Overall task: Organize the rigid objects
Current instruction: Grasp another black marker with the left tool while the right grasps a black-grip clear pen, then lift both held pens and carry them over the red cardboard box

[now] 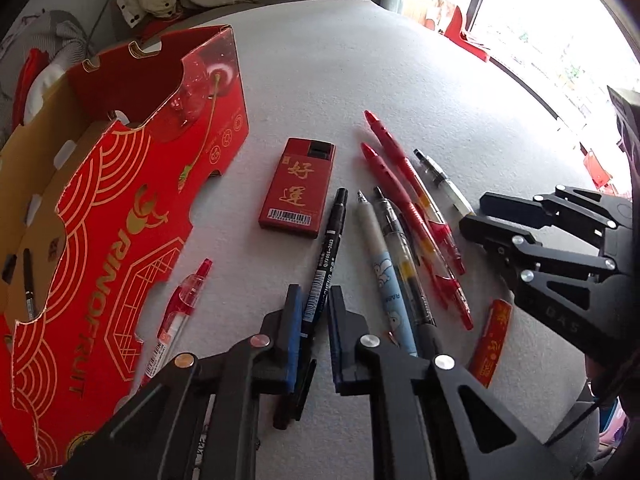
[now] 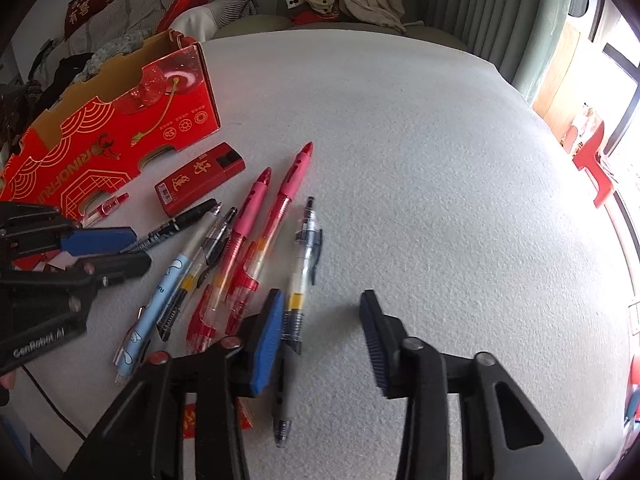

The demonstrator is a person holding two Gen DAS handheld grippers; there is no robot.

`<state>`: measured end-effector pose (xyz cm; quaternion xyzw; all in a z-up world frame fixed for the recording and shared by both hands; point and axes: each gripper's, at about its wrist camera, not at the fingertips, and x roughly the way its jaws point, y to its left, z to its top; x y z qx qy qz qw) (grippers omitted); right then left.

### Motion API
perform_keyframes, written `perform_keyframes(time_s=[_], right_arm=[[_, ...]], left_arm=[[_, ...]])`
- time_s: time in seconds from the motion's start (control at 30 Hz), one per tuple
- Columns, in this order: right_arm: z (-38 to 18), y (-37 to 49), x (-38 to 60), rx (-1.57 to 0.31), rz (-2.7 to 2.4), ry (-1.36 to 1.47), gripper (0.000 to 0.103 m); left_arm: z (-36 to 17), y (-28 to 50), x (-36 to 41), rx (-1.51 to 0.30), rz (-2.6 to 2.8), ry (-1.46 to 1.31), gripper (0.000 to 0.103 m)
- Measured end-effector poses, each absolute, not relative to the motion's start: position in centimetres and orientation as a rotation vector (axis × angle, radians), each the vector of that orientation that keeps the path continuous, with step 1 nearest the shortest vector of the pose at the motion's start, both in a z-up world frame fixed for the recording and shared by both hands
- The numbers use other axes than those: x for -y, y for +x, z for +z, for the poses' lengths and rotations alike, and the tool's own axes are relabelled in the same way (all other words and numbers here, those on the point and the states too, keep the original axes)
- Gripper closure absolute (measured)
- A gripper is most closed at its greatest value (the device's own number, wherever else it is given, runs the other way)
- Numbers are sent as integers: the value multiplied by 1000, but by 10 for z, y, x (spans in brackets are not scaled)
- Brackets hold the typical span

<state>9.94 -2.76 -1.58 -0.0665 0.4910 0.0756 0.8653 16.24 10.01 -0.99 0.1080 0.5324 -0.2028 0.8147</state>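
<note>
Pens lie fanned on the white foam table [image 1: 400,80], beside the red fruit box [image 1: 120,208]. We see the left gripper [image 1: 314,312] pinched on the black marker [image 1: 326,248]: both pads touch its barrel near the rear half, tip pointing away toward the red card pack [image 1: 298,188]. We see the right gripper [image 2: 320,308] with jaws apart; the clear gel pen [image 2: 300,276] sits against the inner face of its left blue pad [image 2: 266,344], the other pad stands well clear, so no grip. Between the two grippers: blue cartoon pen [image 1: 388,280], clear black-ink pen [image 1: 400,248], two red pens [image 1: 416,208]. Another red pen [image 1: 180,308] lies just beside the box wall. A black pen [image 1: 28,280] is inside the box. A red slip [image 1: 490,340] lies near the table edge.
</note>
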Motion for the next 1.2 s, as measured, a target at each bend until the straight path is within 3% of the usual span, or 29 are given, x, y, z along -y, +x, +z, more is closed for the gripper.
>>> perform_keyframes(time_s=[0.17, 0.77, 1.0, 1.2], right_arm=[[-16, 96, 24, -1025, 155, -133, 92], [-17, 93, 23, -1012, 158, -145, 92], [-13, 92, 28, -1025, 170, -101, 92], [6, 79, 31, -985, 180, -75, 92]], left_arm=[[-11, 144, -86, -1105, -388, 284, 92], [-15, 121, -58, -1073, -301, 301, 94], [-15, 118, -73, -1097, -324, 126, 94], [-3, 98, -67, -1047, -321, 155, 94]])
